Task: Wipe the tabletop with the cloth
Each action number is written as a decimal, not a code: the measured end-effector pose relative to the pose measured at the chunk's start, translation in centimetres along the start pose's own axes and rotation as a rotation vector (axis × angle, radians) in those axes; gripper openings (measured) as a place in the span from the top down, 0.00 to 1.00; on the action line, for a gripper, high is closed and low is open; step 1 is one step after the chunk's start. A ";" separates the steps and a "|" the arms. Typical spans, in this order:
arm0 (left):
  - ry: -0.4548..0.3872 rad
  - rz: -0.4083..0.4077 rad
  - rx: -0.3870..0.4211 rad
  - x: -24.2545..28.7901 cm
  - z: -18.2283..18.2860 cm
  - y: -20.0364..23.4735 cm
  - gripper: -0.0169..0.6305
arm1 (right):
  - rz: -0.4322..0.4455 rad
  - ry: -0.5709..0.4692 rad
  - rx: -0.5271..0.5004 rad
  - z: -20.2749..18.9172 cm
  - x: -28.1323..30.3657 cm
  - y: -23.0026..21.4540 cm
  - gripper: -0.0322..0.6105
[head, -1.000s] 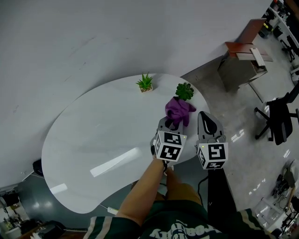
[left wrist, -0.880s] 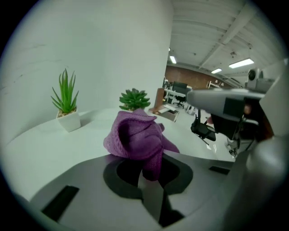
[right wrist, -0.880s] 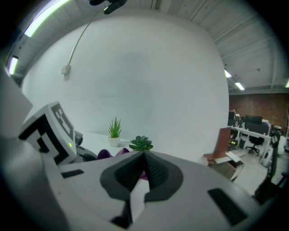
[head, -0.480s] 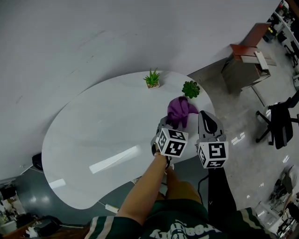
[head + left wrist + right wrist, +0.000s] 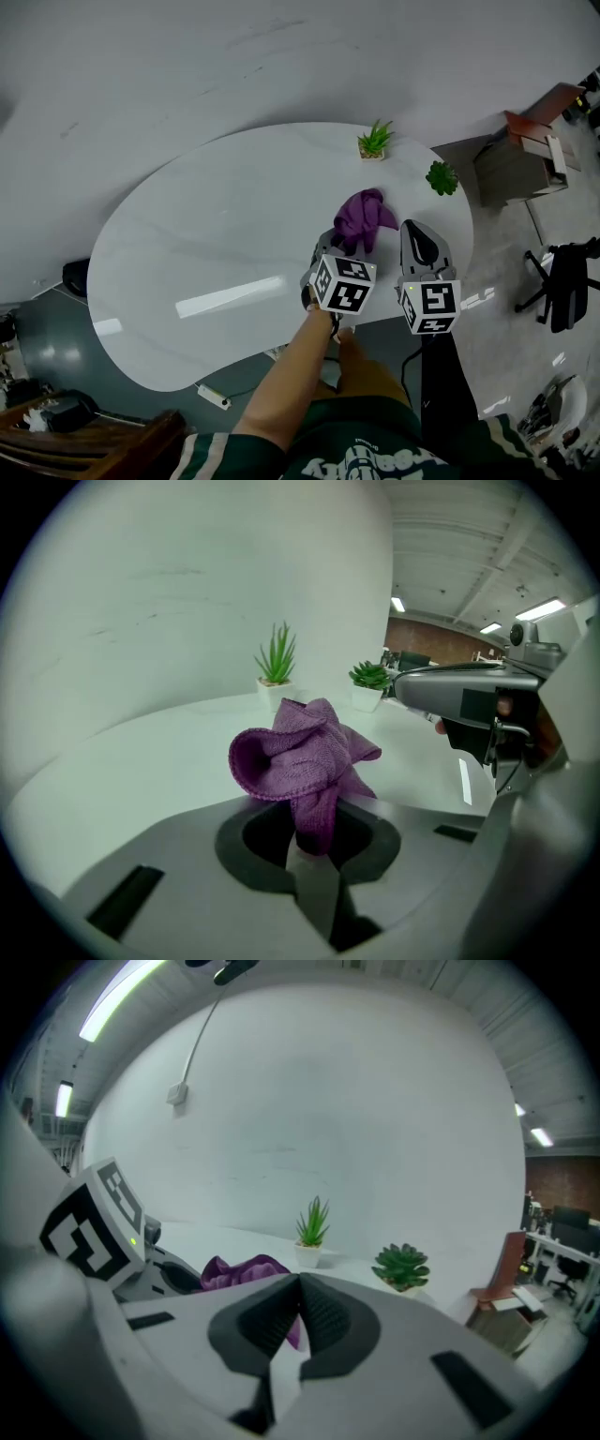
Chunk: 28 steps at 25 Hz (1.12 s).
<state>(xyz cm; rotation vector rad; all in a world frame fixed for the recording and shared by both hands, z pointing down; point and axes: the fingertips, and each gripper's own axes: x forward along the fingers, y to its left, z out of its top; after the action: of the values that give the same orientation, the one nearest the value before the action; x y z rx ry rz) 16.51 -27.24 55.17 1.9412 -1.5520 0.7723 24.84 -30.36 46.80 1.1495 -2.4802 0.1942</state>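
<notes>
A purple cloth (image 5: 362,219) hangs bunched from my left gripper (image 5: 335,253), whose jaws are shut on it over the right part of the white tabletop (image 5: 216,262). In the left gripper view the cloth (image 5: 305,761) stands up in a crumpled bundle out of the gripper (image 5: 314,841). My right gripper (image 5: 415,239) is just to the right of the cloth, jaws shut with nothing between them. From the right gripper view the cloth (image 5: 239,1271) shows to the left behind the gripper (image 5: 298,1309).
A spiky potted plant (image 5: 374,142) stands at the table's far edge. A round succulent (image 5: 442,177) sits near the right edge. Beyond the table's right edge are a wooden cabinet (image 5: 530,150) and an office chair (image 5: 565,281). A wall runs behind the table.
The head view has swung so the table sits more to the right. Both grippers and the cloth keep about the same place relative to each other; the plants appear farther from the cloth.
</notes>
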 end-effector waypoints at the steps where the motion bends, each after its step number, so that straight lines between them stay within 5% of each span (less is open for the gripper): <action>1: -0.001 0.008 -0.010 -0.5 -0.5 0.9 0.89 | 0.014 0.001 -0.007 0.2 0.3 1.0 0.94; 28: -0.004 0.252 -0.269 -16.4 -16.1 21.7 0.89 | 0.288 -0.029 -0.123 4.8 4.2 28.2 0.94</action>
<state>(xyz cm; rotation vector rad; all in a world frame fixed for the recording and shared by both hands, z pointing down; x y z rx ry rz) -9.34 -9.02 55.81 1.5758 -1.8234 0.6205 -0.41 -16.33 45.29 0.7482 -2.6349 0.1036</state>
